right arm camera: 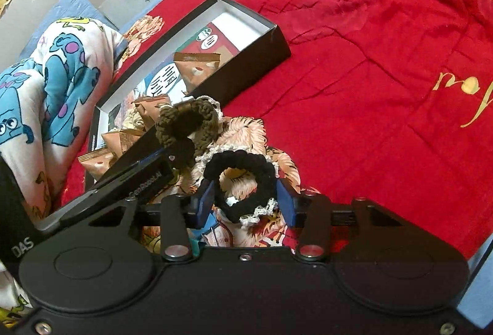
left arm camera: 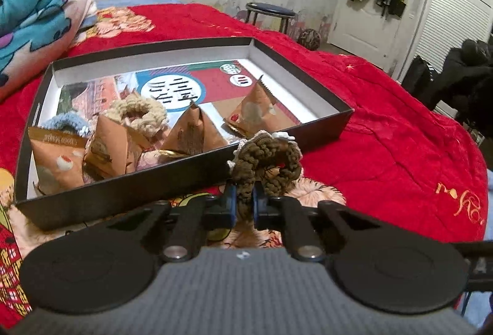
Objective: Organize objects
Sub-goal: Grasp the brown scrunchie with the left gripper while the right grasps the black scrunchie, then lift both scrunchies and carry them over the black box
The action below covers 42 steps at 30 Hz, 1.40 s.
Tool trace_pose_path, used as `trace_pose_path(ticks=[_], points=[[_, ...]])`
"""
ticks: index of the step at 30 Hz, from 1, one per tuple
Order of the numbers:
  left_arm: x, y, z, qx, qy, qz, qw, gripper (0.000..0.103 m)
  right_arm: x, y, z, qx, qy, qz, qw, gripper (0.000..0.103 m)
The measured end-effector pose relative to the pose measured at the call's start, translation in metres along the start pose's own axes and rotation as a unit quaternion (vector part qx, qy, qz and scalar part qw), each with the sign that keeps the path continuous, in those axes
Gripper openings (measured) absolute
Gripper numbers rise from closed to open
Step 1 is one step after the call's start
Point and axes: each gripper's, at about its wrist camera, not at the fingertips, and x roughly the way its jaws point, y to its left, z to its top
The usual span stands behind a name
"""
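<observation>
Bed cover (left arm camera: 385, 119), red, carries everything. Cartoon blanket (left arm camera: 34, 5) bunched at its far left edge. Black box (left arm camera: 191, 178) sits open on the cover, left of centre, printed sheet (left arm camera: 185, 85) lying flat on its floor. Inside the box: four tan pyramid packets (left arm camera: 194, 131), two near the left end, one mid, one toward the right end; beige scrunchie (left arm camera: 138, 116) between the left and mid packets; blue scrunchie (left arm camera: 67, 124) behind the leftmost packet. Stool (left arm camera: 271, 14) stands beyond the bed's far edge.

Left gripper (left arm camera: 244, 202) is just outside the box's near wall, jaws nearly together and pinching the brown scrunchie (left arm camera: 268, 162), which stands up against the wall's top edge. Right gripper (right arm camera: 245, 201) is over the floral patch on the cover near the box's near side, jaws spread wide, straddling the black scrunchie (right arm camera: 243, 181) with white trim; the scrunchie lies on the cover, left pad touching or just beside it, cannot tell which.
</observation>
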Motion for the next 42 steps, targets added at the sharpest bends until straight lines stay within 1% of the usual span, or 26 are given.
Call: trace_pose_path(ticks=[1, 3, 5, 6, 9, 13, 18, 22, 26, 30, 31, 35, 38, 39, 41, 42], points=[[-0.001, 0.000, 0.000, 0.001, -0.001, 0.000, 1.0000, 0.012, 0.002, 0.000, 0.000, 0.001, -0.001, -0.004, 1.000, 0.034], [-0.001, 0.001, 0.001, -0.006, -0.001, 0.001, 1.0000, 0.012, 0.004, -0.001, 0.001, 0.005, -0.003, -0.009, 1.000, 0.030], [0.000, 0.005, 0.001, -0.019, 0.003, -0.001, 0.9998, 0.012, 0.006, -0.001, 0.001, 0.006, -0.003, -0.010, 1.000, 0.029], [-0.001, 0.007, 0.000, -0.026, 0.002, -0.001, 0.9997, 0.012, 0.006, 0.000, 0.001, 0.004, -0.004, -0.012, 1.000, 0.026], [-0.001, 0.006, 0.000, -0.022, 0.001, 0.003, 0.9998, 0.012, 0.007, 0.000, 0.002, 0.001, -0.006, -0.018, 1.000, 0.021], [0.002, 0.008, 0.000, -0.029, -0.001, 0.006, 0.9996, 0.012, 0.010, 0.004, 0.004, -0.004, -0.012, -0.010, 1.000, 0.016], [-0.004, 0.006, 0.001, -0.026, -0.007, 0.015, 0.9995, 0.012, -0.003, 0.010, 0.005, -0.009, -0.039, 0.023, 0.999, 0.016], [-0.014, 0.006, 0.001, -0.021, -0.013, 0.014, 0.9996, 0.012, -0.006, 0.010, 0.009, -0.005, -0.048, 0.036, 0.998, 0.016], [-0.024, 0.007, 0.003, -0.018, -0.017, 0.019, 0.9995, 0.011, -0.013, 0.010, 0.012, 0.001, -0.061, 0.049, 0.997, 0.015], [-0.038, 0.012, 0.004, -0.012, -0.020, 0.029, 0.9993, 0.012, -0.014, 0.015, 0.012, -0.009, -0.069, 0.052, 0.996, 0.014], [-0.043, 0.015, 0.005, -0.020, -0.023, 0.035, 0.9989, 0.012, -0.014, 0.016, 0.012, -0.011, -0.067, 0.053, 0.996, 0.014], [-0.052, 0.031, 0.002, -0.075, -0.025, 0.030, 0.9964, 0.012, -0.015, 0.019, 0.010, -0.015, -0.075, 0.056, 0.996, 0.014], [-0.046, 0.030, -0.003, -0.070, -0.015, 0.033, 0.9969, 0.012, -0.015, 0.020, 0.010, -0.014, -0.082, 0.067, 0.994, 0.014], [-0.043, 0.029, -0.003, -0.074, -0.011, 0.030, 0.9967, 0.012, -0.014, 0.021, 0.011, -0.012, -0.084, 0.073, 0.994, 0.014], [-0.039, 0.029, -0.006, -0.090, -0.004, 0.021, 0.9957, 0.012, -0.014, 0.020, 0.011, -0.005, -0.092, 0.096, 0.991, 0.014], [-0.038, 0.027, -0.008, -0.082, -0.002, 0.024, 0.9963, 0.012, -0.015, 0.020, 0.012, -0.004, -0.097, 0.104, 0.990, 0.014]])
